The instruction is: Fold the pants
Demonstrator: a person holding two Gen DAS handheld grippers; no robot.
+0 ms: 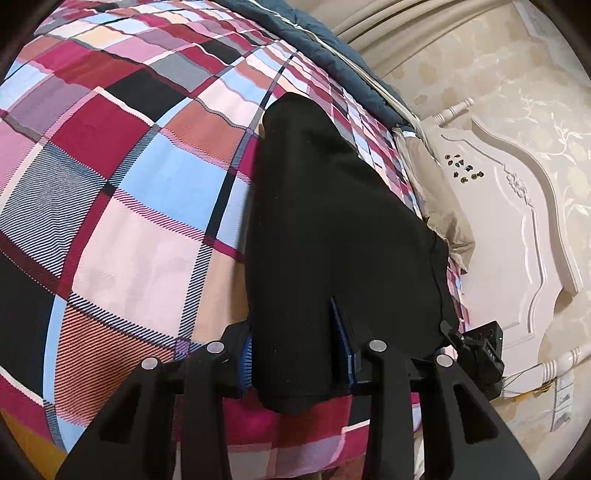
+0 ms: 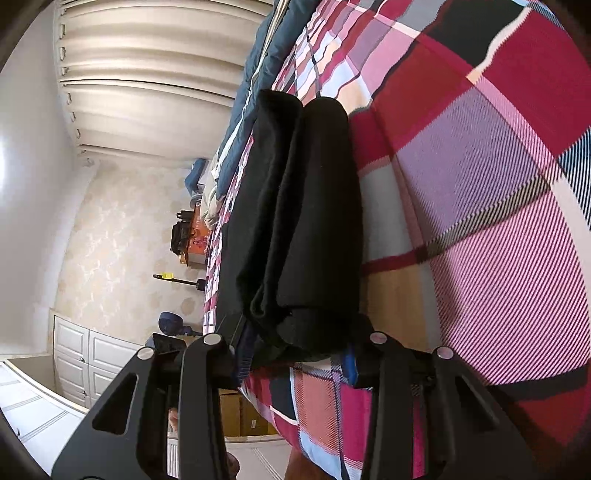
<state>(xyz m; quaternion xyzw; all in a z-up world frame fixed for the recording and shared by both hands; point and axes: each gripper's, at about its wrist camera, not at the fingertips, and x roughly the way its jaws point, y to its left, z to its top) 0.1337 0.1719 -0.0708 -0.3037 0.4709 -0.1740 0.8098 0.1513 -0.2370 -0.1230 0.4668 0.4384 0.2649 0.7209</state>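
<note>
The black pants point(image 1: 332, 221) lie as a long folded strip on the plaid bedspread point(image 1: 129, 184), running away from me. In the left wrist view my left gripper point(image 1: 297, 354) is shut on the near end of the pants, with thick fabric filling the gap between its blue pads point(image 1: 347, 350). The right wrist view shows the pants point(image 2: 306, 221) as two stacked folds along the bed's edge. There my right gripper point(image 2: 297, 350) is shut on their near end. The fabric hides most of the pads in both views.
A white carved headboard point(image 1: 517, 221) and a beige pillow point(image 1: 447, 229) flank the bed, and a blue quilt point(image 1: 332, 33) lies at its far side. A black device point(image 1: 480, 347) sits by the pants' right edge. Curtains point(image 2: 147, 92), a white cabinet point(image 2: 85, 362) and cardboard boxes point(image 2: 240, 413) stand beyond the bed.
</note>
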